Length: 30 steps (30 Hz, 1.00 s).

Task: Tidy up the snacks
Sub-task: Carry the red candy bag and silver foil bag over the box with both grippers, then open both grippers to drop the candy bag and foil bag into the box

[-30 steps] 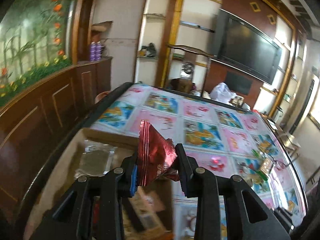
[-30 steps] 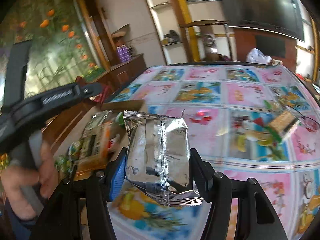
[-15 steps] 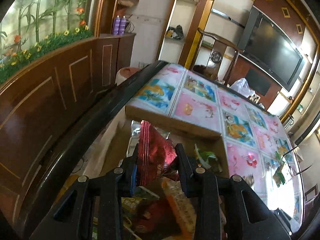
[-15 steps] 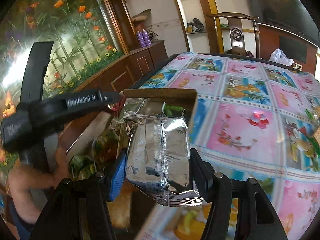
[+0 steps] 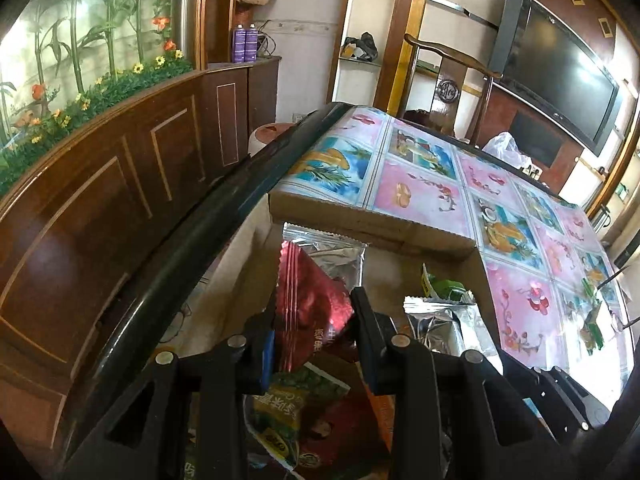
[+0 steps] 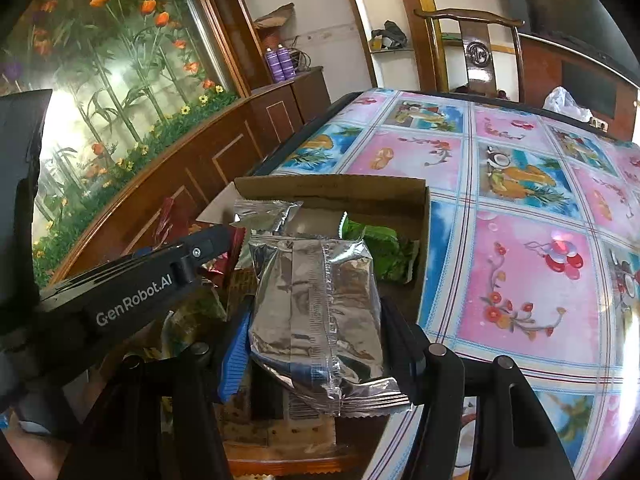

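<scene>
Floral counter (image 6: 520,280), cardboard box (image 6: 332,190) at its edge.
Left gripper (image 5: 316,332) pinches a red packet (image 5: 312,300), right gripper (image 6: 316,344) a silver pouch (image 6: 316,312), seemingly over the box.

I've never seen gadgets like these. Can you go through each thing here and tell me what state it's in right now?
Left gripper: shut on the red packet.
Red packet: held upright over the box.
Right gripper: shut on the silver packet.
Silver packet: held above the box, seam side up.
Cardboard box: open, partly filled with snacks.
Green packet: lying in the box.
Television: screen dark.
</scene>
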Motion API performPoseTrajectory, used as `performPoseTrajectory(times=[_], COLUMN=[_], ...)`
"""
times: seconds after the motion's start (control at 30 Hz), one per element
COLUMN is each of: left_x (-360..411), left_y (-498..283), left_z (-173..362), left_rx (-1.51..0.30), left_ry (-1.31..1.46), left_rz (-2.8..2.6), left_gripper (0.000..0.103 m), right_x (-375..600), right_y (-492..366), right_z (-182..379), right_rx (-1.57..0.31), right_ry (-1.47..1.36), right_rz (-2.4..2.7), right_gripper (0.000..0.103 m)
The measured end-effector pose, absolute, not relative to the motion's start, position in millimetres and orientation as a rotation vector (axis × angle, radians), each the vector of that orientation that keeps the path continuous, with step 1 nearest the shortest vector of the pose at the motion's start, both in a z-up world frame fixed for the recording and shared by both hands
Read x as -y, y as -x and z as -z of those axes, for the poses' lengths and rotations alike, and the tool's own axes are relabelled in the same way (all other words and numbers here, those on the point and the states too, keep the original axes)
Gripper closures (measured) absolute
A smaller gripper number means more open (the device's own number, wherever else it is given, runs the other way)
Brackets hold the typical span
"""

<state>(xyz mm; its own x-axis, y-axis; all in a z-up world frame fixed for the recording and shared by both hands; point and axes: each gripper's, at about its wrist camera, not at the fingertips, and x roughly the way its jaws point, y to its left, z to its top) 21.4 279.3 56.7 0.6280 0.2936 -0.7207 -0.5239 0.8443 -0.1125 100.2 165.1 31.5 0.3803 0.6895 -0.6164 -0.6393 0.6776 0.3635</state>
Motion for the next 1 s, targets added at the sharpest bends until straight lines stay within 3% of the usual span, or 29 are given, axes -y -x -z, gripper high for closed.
performPoseTrajectory(times=[1.0], left_x=[-264], left_y=[-24], left_z=[-64], left_rx=[-0.747], left_ry=[0.213], left_rz=[-0.57], left_gripper=[0.071], right_x=[-162], right_y=[-81], right_z=[-34], right_rx=[-0.766], right_ry=[-0.015], right_rz=[-0.865], right_gripper=[0.036])
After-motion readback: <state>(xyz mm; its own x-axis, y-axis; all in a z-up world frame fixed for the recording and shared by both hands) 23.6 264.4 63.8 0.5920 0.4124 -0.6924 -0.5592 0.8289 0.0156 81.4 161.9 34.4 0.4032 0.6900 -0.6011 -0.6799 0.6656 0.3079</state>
